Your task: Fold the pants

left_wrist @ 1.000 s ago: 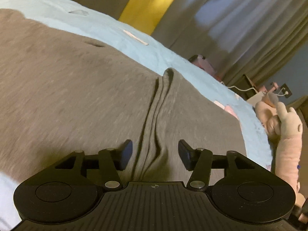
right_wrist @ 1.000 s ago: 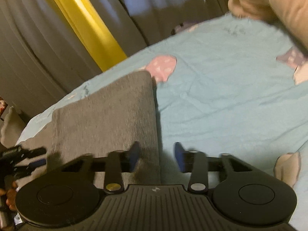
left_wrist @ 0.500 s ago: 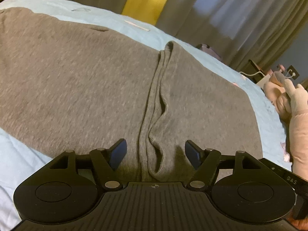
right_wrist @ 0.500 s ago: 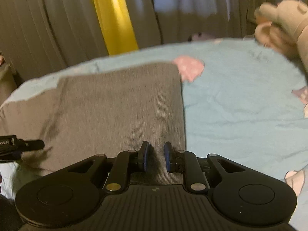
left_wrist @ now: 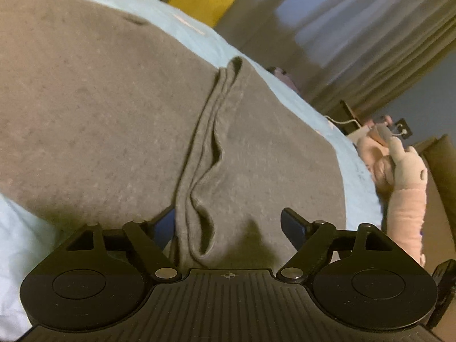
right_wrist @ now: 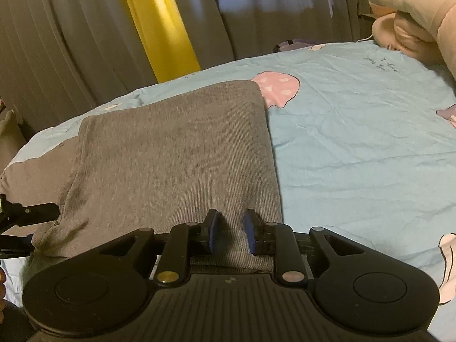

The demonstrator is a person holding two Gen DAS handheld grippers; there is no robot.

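A bed covered in a light blue sheet [right_wrist: 356, 142] printed with pink spotted patches is carrying folded grey knit pants [right_wrist: 171, 156], which are lying flat on it. A pale pink plush toy [right_wrist: 413, 20] is resting at its far edge.

We see open blue bedsheet [right_wrist: 356, 148] stretching clear to the right of the grey pants [right_wrist: 171, 154], broad room for a gripper to pass. A plush toy [right_wrist: 413, 20] blocks the far right corner (it sits against the sheet's edge). Curtains [right_wrist: 71, 42] wall off the bed's far side. In the left wrist view, a raised fold ridge [left_wrist: 205, 154] crosses the pants.
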